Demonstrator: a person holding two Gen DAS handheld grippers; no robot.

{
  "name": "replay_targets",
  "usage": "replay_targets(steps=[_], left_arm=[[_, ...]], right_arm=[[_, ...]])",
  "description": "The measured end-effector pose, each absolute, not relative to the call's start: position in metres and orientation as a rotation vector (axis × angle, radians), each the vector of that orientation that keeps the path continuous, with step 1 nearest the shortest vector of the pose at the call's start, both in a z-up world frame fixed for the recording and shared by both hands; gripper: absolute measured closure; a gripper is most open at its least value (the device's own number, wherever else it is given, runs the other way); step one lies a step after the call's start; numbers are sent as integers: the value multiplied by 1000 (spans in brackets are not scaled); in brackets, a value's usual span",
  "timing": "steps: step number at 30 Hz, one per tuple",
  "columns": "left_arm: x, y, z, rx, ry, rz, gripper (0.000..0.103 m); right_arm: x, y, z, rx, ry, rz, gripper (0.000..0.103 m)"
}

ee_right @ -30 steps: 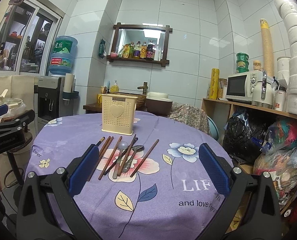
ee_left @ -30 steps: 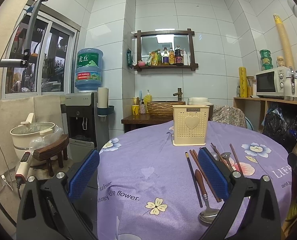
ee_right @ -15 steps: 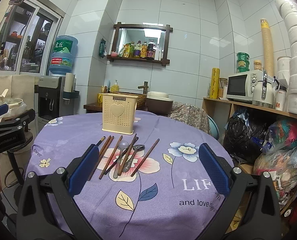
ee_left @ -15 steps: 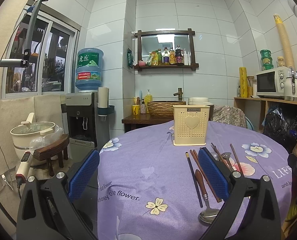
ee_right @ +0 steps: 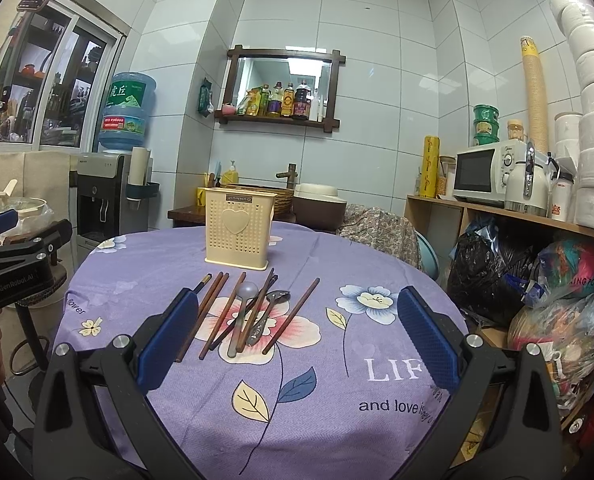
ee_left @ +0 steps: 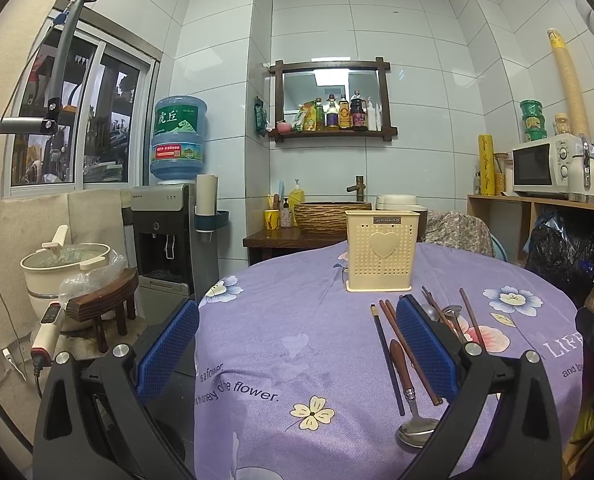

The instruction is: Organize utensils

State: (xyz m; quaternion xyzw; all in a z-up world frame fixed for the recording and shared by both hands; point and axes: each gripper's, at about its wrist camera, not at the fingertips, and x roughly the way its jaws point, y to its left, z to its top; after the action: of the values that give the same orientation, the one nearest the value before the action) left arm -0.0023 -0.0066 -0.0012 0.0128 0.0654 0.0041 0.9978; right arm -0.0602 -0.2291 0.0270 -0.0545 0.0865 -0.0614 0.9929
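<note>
A cream perforated utensil holder (ee_left: pixel 381 255) (ee_right: pixel 239 233) stands upright at the far side of the round table. In front of it lie several brown chopsticks (ee_right: pixel 225 314) and spoons, among them a wooden-handled metal spoon (ee_left: pixel 411 400) and a grey spoon (ee_right: pixel 243 312). My left gripper (ee_left: pixel 297 344) hovers open at the table's left edge, and its right finger hides part of the utensils. Low over the near cloth, my right gripper (ee_right: pixel 297 332) is open too, with the utensil pile just beyond its left finger. Neither holds anything.
A purple floral tablecloth (ee_right: pixel 337 380) covers the table. A water dispenser (ee_left: pixel 169 232), a stool and a pot (ee_left: pixel 65 268) stand to the left. To the right is a shelf with a microwave (ee_right: pixel 481 174) and bags (ee_right: pixel 569 300) under it. A sink counter (ee_left: pixel 297 232) stands behind the table.
</note>
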Motion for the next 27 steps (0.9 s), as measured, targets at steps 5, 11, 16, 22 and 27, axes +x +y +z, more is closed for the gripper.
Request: replay_targets(steps=[5,11,16,22,27], left_arm=[[-2,-6,-1,27,132,7,5],[-3,-7,0,25,131,9,5],[-4,-7,0,26,131,8,5],[-3,-7,0,26,132,8,5],[-4,-7,0,27,135,8,5]], right_arm=[[-60,-228,28,-109,175,-119,5],[-59,-229,29,-109,174,-117,5],[-59,-228,30,-109,177,-116,5],[-59,-229,30,-108,177,-116,5],[-58,-229,30,-108,180,-116,5]])
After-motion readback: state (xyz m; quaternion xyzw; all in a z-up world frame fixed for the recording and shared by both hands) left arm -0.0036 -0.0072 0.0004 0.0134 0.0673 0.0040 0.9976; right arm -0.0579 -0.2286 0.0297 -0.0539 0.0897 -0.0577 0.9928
